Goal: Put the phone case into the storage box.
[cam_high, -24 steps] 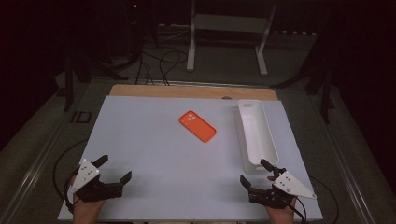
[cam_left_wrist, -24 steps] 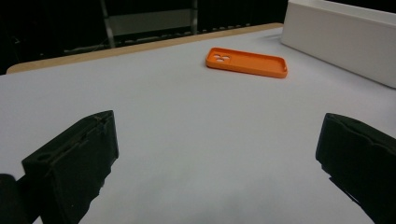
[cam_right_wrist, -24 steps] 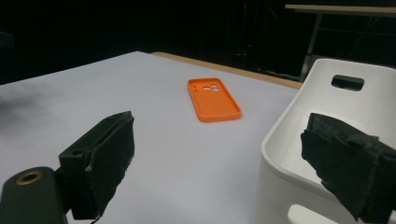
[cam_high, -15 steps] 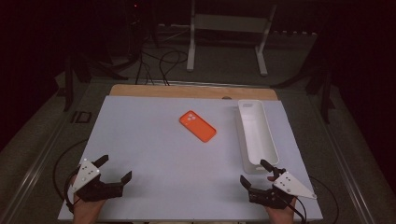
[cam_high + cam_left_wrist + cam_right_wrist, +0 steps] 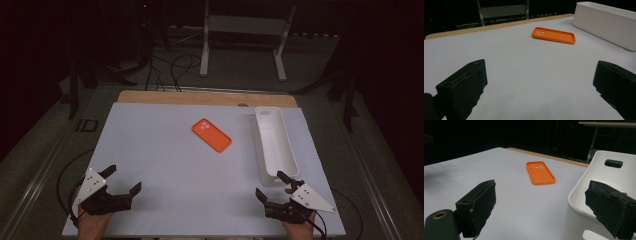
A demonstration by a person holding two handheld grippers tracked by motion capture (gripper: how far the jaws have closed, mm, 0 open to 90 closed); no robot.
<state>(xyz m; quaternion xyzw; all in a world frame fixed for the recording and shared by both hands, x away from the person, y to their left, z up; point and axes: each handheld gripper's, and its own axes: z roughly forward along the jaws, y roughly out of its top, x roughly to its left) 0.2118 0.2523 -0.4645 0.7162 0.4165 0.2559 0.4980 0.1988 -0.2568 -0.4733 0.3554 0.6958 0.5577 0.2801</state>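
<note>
The left gripper (image 5: pixel 120 181), black with a grey three-cornered plate on top, rests low at the near left corner of the pale grey table top (image 5: pixel 165 165), its two jaws spread wide with nothing between them. In the left gripper view its jaws stand far apart over bare table, and ahead of them and a little to the right lies the flat orange phone case (image 5: pixel 554 35), camera cut-outs at its far left end, well apart from the jaws. Past the case, further to the right, runs the long white rectangular plastic tray (image 5: pixel 606 21).

The right gripper (image 5: pixel 272 185) sits at the near right corner of the table, jaws likewise parted and holding nothing. One jaw tip is just beside the near end of the white tray (image 5: pixel 275 145); in the right gripper view that jaw overlaps the tray's (image 5: pixel 599 177) rounded near wall, though contact cannot be told. The orange case (image 5: pixel 540 173) lies ahead and to the left of this gripper, flat on the table, near the tray's left side but not touching it.

In the high view the case (image 5: pixel 211 134) lies between the two grippers' lines of sight, well forward of both.
</note>
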